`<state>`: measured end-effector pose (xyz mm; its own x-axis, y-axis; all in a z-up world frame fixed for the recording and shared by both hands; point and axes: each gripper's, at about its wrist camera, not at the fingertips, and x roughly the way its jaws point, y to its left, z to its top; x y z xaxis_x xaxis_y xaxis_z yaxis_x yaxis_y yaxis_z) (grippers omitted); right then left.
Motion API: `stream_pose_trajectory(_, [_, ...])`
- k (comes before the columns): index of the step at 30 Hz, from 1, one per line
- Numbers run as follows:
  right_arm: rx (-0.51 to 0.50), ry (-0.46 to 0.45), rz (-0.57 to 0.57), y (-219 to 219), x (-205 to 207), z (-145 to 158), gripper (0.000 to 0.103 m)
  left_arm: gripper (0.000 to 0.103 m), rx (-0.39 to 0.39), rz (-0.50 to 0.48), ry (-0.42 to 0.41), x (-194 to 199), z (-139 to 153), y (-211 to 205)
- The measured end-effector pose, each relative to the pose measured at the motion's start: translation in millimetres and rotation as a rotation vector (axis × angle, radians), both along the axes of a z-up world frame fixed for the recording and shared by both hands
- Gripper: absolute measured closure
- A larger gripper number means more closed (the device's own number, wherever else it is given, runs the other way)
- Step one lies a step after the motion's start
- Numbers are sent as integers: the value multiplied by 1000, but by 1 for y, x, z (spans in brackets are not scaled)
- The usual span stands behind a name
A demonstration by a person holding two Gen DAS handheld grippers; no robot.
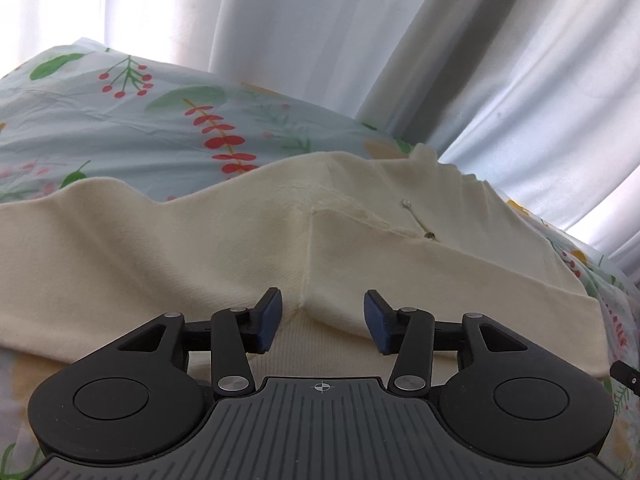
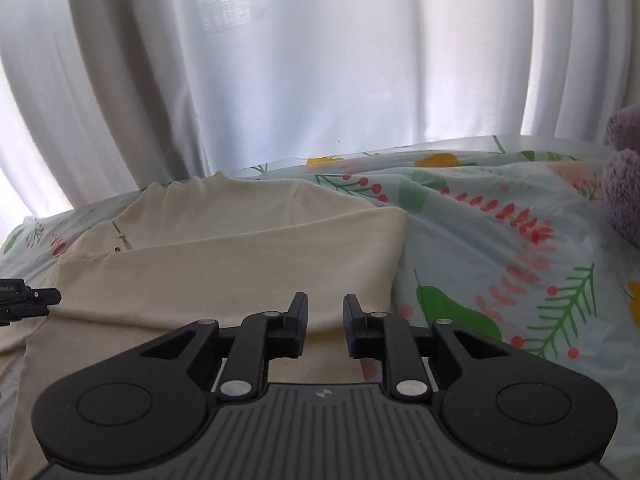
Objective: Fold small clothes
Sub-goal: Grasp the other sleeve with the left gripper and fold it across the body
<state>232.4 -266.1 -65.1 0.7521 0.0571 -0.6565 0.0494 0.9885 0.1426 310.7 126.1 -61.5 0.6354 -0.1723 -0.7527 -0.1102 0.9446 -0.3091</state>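
A cream garment [image 1: 200,248] lies folded on the floral sheet, its sleeve folded across the body and a small tag pin near the collar [image 1: 416,220]. My left gripper [image 1: 324,312] hovers low over the garment's near edge. Its jaws stand open on either side of a raised crease, and the blue pads [image 1: 268,320] do not touch the cloth. In the right wrist view the same garment [image 2: 224,264] fills the left half. My right gripper [image 2: 326,316] is over its near right corner with a narrow gap between the jaws and nothing clamped. The left gripper's tip [image 2: 28,300] shows at the left edge.
A pale blue sheet with leaves and red berries [image 2: 500,248] covers the bed. White curtains [image 2: 300,80] hang close behind it. A purple fluffy item [image 2: 624,184] sits at the far right of the right wrist view.
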Motion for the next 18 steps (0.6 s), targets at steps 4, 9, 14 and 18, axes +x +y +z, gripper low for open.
stream_pose_trajectory(4, [-15,17,23,11,15,-15,81,52,-91,64,-27,-11,5,15])
stream_pose_trajectory(9, [-125,72,62,28,16,-32,79,29,-176,285,-66,-44,19,66])
stream_pose_trajectory(14, [-84,56,92,34,-7,-20,70,22,-224,681,-110,-99,25,152])
stream_pose_trajectory(18, [-47,54,90,40,-25,-18,68,24,-338,941,-142,-138,17,220])
